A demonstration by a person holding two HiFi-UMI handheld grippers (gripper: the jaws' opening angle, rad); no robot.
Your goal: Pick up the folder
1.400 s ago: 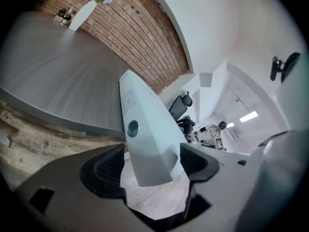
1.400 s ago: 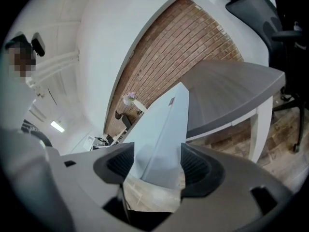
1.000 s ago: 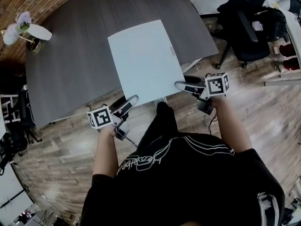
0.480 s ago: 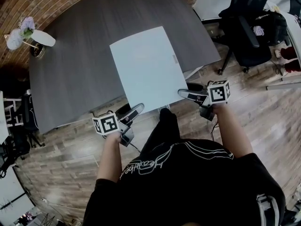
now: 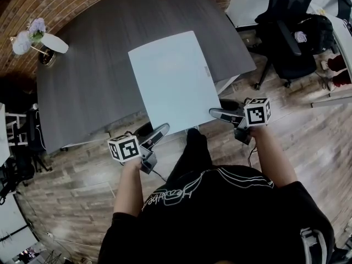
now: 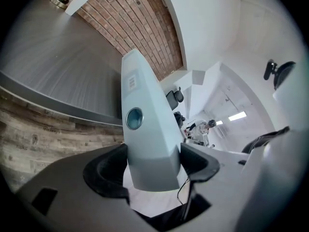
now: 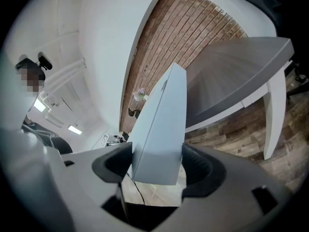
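Right, head view: my left tongs (image 5: 158, 132) and right tongs (image 5: 216, 113) each clamp a near corner of the pale blue folder (image 5: 173, 78). It sits above the dark grey surface (image 5: 88, 81), its near edge out past the rim. The white script on my black shirt (image 5: 220, 213) is too warped to read. Left gripper view: jaws pressed on the folder's corner, beside a round stud (image 6: 134, 118) and a small label (image 6: 131, 83) I can't read. Right gripper view: jaws closed on the other corner.
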